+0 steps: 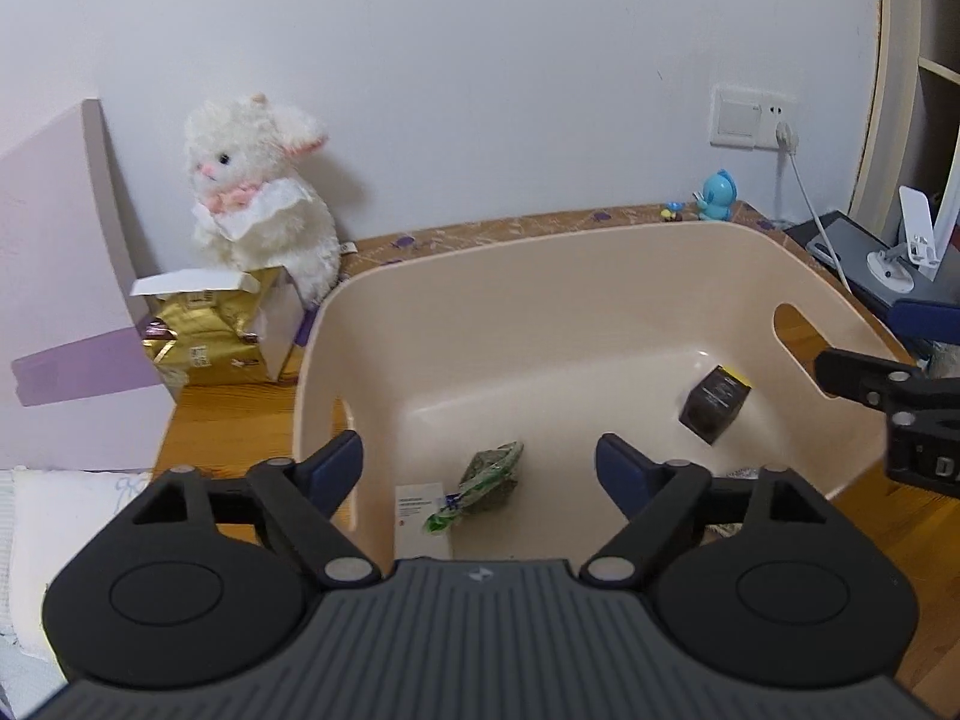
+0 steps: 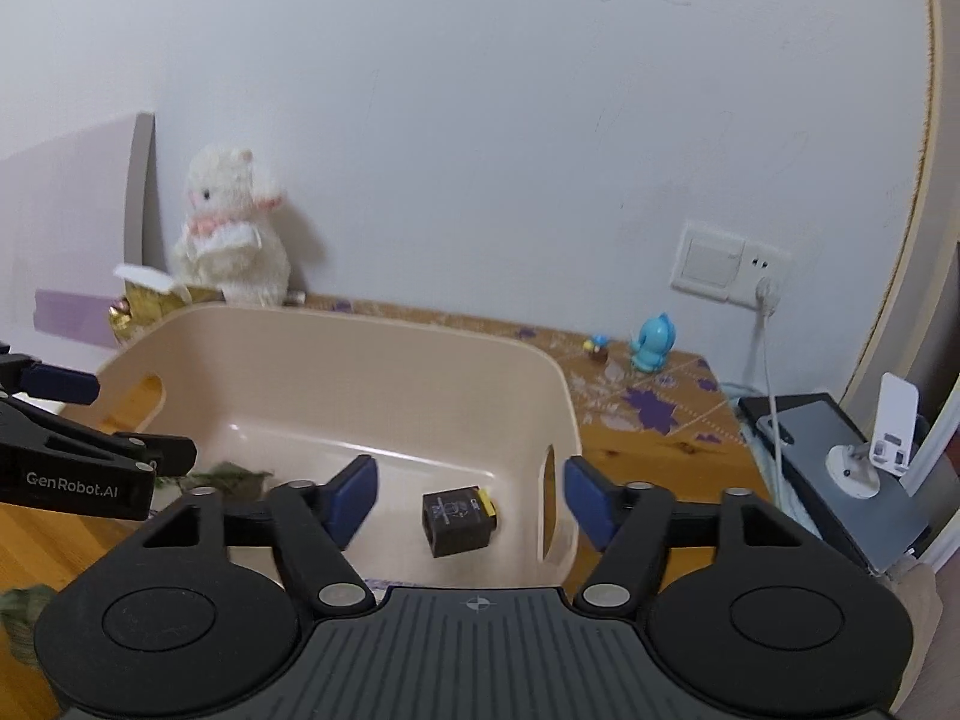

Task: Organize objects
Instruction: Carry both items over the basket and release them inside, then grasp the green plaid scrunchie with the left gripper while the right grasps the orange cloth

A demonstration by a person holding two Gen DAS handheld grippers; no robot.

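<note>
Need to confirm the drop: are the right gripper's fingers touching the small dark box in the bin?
Apart. The right wrist view shows the dark box lying on the bin floor between open fingers, clear gaps either side.

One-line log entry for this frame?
left gripper: open | right gripper: open | bin: dark box, green packet

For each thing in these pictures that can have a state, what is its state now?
Left gripper: open, holding nothing, above the bin.
Right gripper: open, holding nothing.
Beige bin: upright on the table, partly filled.
Dark box: inside the bin, tilted.
Green packet: lying in the bin, crumpled.
Gold box: flap open.
Wall plug: plugged in.
</note>
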